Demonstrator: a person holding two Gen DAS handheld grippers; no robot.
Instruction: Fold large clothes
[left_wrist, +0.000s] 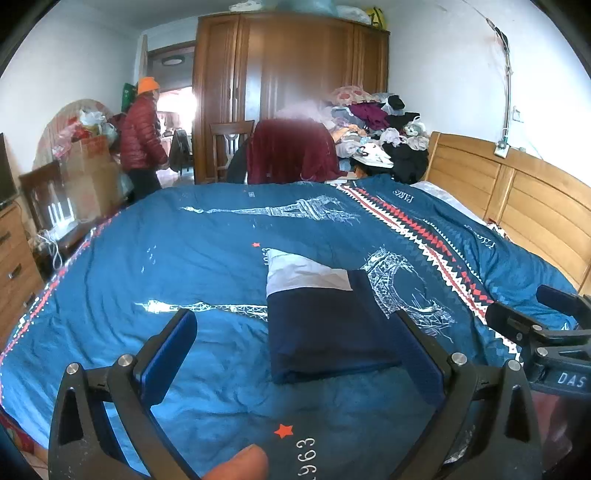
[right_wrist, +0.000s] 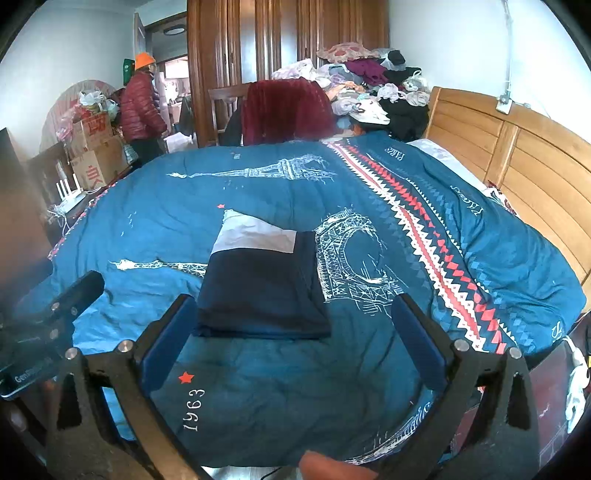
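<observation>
- On the bed's blue quilt (left_wrist: 184, 266), toward its near edge and about midway between the side edges, lies the garment (left_wrist: 325, 332) you are folding. It sits well clear of the headboard (left_wrist: 524, 199) end.
- As far as these views show, the folding looks finished or nearly so: the garment is a compact flat rectangle with squared sides and a clean folded edge facing you.
- Its top layer is dark navy. A pale grey-white panel shows at the far end, with one corner poking out past the navy part, which is the only untidy spot I can see.
- Your left gripper (left_wrist: 299, 350) hovers over the quilt with its fingers spread wide, holding nothing. The garment's near edge shows between them, but I cannot tell whether they touch the cloth.
- Your right gripper (right_wrist: 295, 332) is likewise spread apart and empty, framing the garment's near edge from the other side.
- What is left, in my judgement: perhaps tuck in that pale corner or make one more fold, then set the piece aside.
- Beyond the far edge, a heap of clothes (left_wrist: 373, 129) is piled up by the wardrobe (left_wrist: 291, 74), likely more work for you.
</observation>
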